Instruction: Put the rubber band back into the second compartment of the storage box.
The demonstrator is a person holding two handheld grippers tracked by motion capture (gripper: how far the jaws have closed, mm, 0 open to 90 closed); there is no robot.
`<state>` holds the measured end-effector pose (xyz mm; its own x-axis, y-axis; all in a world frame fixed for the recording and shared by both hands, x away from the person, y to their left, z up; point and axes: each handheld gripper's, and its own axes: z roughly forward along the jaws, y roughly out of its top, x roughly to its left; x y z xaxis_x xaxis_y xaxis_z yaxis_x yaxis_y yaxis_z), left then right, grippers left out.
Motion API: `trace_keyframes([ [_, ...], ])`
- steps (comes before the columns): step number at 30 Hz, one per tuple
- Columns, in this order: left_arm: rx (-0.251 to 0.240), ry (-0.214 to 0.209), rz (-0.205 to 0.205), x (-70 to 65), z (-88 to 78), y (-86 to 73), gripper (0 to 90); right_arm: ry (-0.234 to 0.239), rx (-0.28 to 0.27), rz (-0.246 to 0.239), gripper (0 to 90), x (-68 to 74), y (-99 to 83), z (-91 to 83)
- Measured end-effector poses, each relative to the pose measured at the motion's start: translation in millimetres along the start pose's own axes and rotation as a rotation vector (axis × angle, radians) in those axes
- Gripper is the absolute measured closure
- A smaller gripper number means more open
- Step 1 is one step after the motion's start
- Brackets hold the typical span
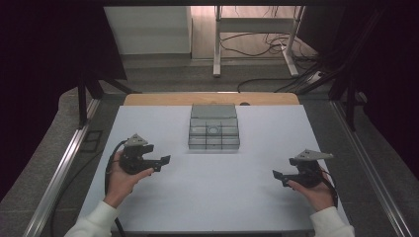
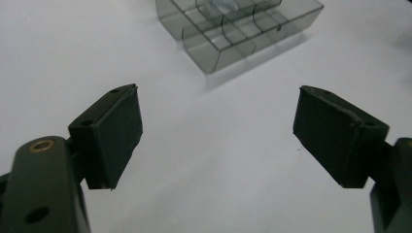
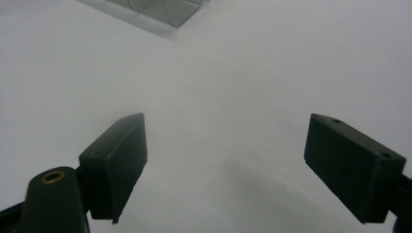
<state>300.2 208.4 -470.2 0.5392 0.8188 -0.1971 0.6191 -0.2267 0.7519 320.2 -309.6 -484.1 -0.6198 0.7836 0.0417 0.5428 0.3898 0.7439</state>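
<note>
A clear grey compartment box (image 1: 214, 132) with its lid folded back sits at the middle of the white table (image 1: 207, 197), toward the far side. A small round item lies in one of its middle cells. My left gripper (image 1: 165, 161) hovers at the table's left, held in a hand, jaws open and pointing right. From its own camera, the left gripper (image 2: 218, 131) has nothing between its jaws and the box (image 2: 238, 29) lies ahead. My right gripper (image 1: 276, 175) is at the table's right, open, pointing left. The right gripper (image 3: 226, 160) holds nothing; a corner of the box (image 3: 165, 9) shows at top.
A wooden strip (image 1: 148, 98) runs along the table's far edge. Metal rails (image 1: 64, 163) flank both sides. Beyond the table stand a white frame's legs (image 1: 217, 44) and loose cables (image 1: 262, 47) on the floor.
</note>
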Motion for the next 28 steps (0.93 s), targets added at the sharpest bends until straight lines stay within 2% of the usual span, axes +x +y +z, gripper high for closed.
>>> trace_keyframes([
  [8,0.019,0.004,-0.037,4.1,2.9,-22.9,17.4,0.007,-0.005,-0.008,16.5,2.3,0.9,-0.5],
  [28,0.062,0.013,-0.035,8.5,14.8,-28.4,16.7,0.022,-0.017,-0.006,15.9,0.8,0.8,0.1],
])
